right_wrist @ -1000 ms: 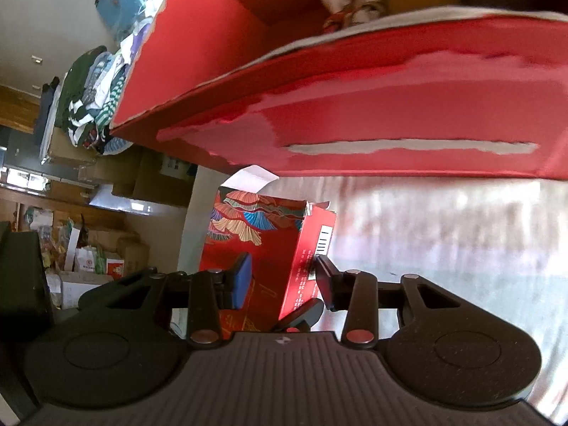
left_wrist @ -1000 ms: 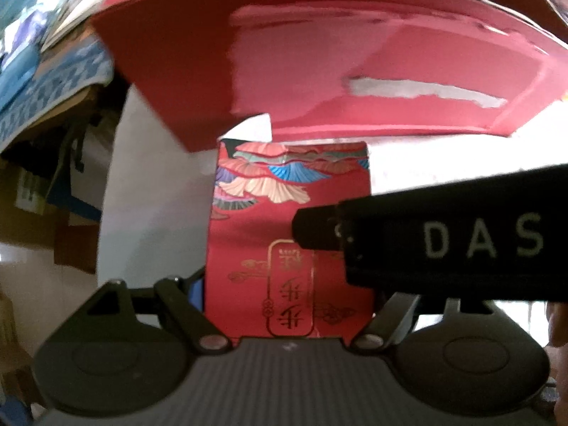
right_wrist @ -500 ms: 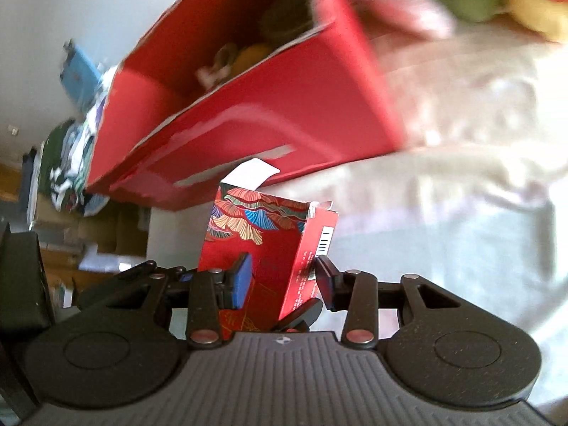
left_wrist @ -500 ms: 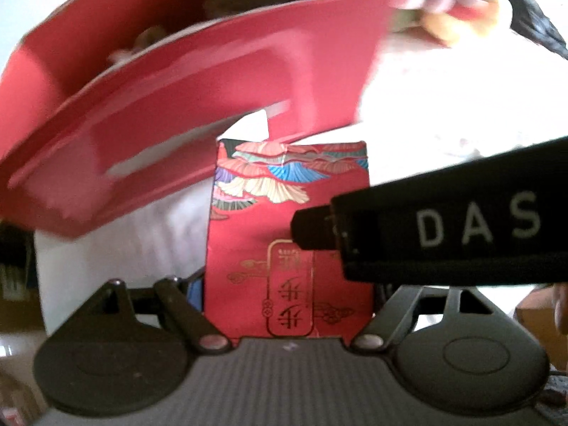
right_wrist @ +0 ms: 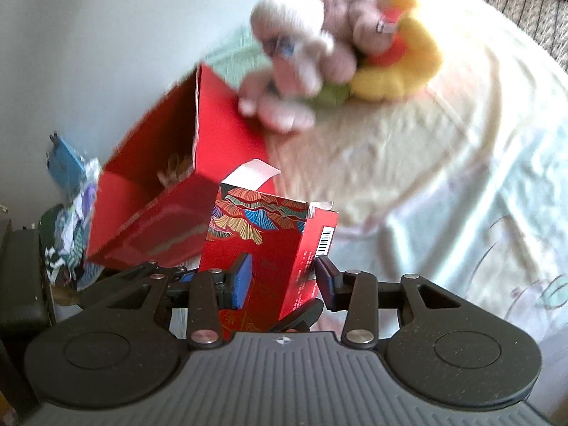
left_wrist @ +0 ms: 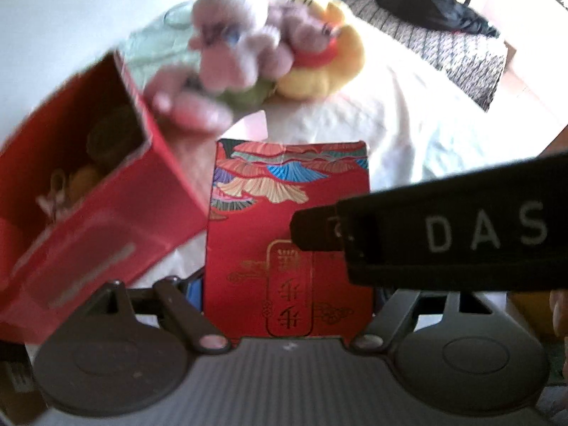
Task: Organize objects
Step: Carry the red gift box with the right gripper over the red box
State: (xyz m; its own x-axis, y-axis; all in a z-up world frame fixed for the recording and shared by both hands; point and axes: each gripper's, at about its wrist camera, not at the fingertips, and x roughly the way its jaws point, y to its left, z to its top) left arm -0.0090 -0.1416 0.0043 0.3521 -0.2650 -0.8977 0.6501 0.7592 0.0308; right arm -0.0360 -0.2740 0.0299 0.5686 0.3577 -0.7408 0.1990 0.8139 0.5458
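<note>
Red printed cardboard carton point(left_wrist: 287, 234): held upright in the air in front of you, white top flap point(right_wrist: 254, 174) open, barcode on its narrow side.
Left gripper point(left_wrist: 289, 284): your jaws are closed across the carton's broad decorated face, one finger at each side edge.
Right gripper point(right_wrist: 282, 280): blue-padded fingers point(right_wrist: 243, 280) bracket the carton's lower corner; one pad lies on the front, whether the other touches I cannot tell.
Large open red cardboard box point(right_wrist: 170, 198): at the bed's left edge, small items inside, blurred.
Pink and yellow plush toys point(right_wrist: 340, 46): heaped beyond the box on the pale bedsheet point(right_wrist: 443, 177).
</note>
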